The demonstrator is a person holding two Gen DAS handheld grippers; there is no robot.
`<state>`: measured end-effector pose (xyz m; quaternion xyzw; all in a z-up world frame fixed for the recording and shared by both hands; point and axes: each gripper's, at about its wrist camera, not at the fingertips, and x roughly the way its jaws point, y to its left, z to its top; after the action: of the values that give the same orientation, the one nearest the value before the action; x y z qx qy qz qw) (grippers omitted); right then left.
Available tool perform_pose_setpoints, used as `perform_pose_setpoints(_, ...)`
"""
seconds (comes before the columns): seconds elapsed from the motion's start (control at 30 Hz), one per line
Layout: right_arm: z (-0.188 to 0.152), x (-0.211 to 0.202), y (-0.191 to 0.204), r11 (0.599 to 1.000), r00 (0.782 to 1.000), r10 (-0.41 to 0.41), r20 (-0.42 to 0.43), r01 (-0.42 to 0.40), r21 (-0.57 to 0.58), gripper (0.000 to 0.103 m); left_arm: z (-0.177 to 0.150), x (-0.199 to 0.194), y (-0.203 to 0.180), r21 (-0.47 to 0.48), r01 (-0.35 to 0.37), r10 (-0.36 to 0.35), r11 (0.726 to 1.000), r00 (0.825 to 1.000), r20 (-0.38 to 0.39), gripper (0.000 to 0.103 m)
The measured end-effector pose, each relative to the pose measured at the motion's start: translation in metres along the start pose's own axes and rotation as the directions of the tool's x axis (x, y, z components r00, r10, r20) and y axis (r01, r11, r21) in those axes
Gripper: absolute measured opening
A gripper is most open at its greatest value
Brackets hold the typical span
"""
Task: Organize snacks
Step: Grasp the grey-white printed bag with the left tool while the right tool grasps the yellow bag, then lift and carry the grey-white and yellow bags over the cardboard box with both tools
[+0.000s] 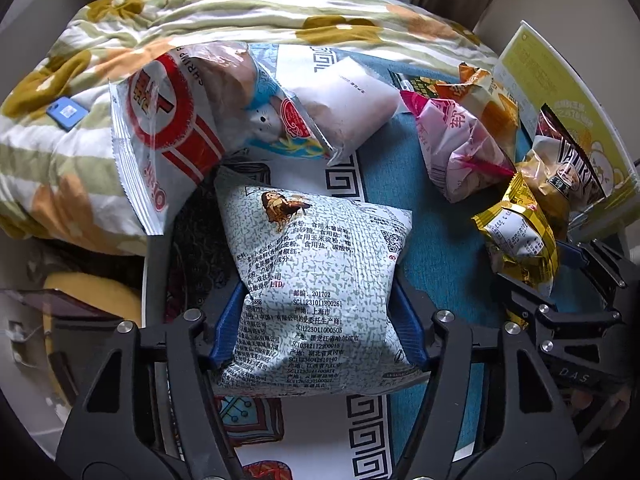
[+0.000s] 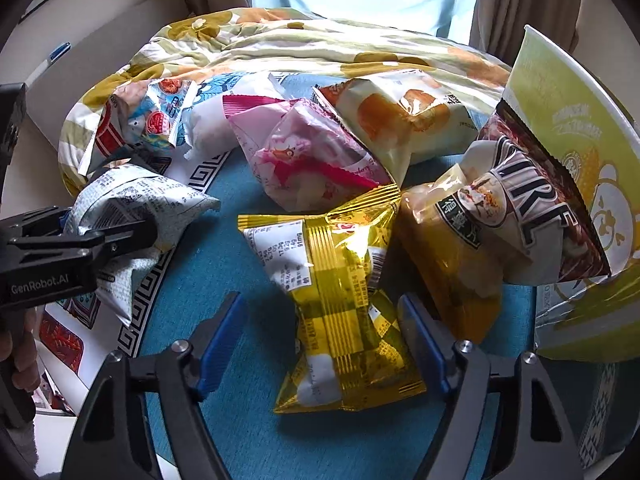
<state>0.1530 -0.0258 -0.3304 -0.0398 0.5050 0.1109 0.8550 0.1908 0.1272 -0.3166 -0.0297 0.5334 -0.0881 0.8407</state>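
Speckled white-green snack bag (image 1: 320, 280), puffy, covered w/ black printed text and a small figure logo, lies on the teal patterned cloth (image 1: 440, 240); left tongs (image 1: 320, 332) have it between the blue pads, both pressing its sides, bag pinched in at the waist. Gold foil bag (image 2: 344, 304), checkered yellow w/ a white label, crinkled, lies on the same cloth just right of centre; right tongs (image 2: 320, 340) straddle its lower half, medium-wide, right pad at the bag's edge, left pad clear of it w/ cloth showing between, so not gripped. No earlier view, so nothing on jaw motion. Around: red-white shrimp chip bag (image 1: 160, 148) leaning on the floral quilt (image 1: 200, 20) behind; clear pack w/ white contents (image 1: 348, 108) overlapping it; pink-white wrapper (image 2: 312, 156) crowding the gold bag's top edge; bread pack (image 2: 404, 116) behind that; brown-clear pack w/ big letters (image 2: 516, 208) leaning against a yellow-green carton (image 2: 560, 120) at right, its clear end touching the gold bag's right side. Small blue item (image 1: 66, 112) on the quilt. A hand (image 2: 20, 344) shows at the left edge of the right-wrist view, behind the left tongs.
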Motion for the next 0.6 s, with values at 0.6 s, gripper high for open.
perform_pose_setpoints(0.6, 0.002, 0.013, 0.0, 1.0, 0.999, 0.019, -0.026, -0.019, -0.003, 0.052, -0.022, -0.015, -0.004, -0.012, 0.023, -0.023, 1.0, 0.999, -0.028, 0.057)
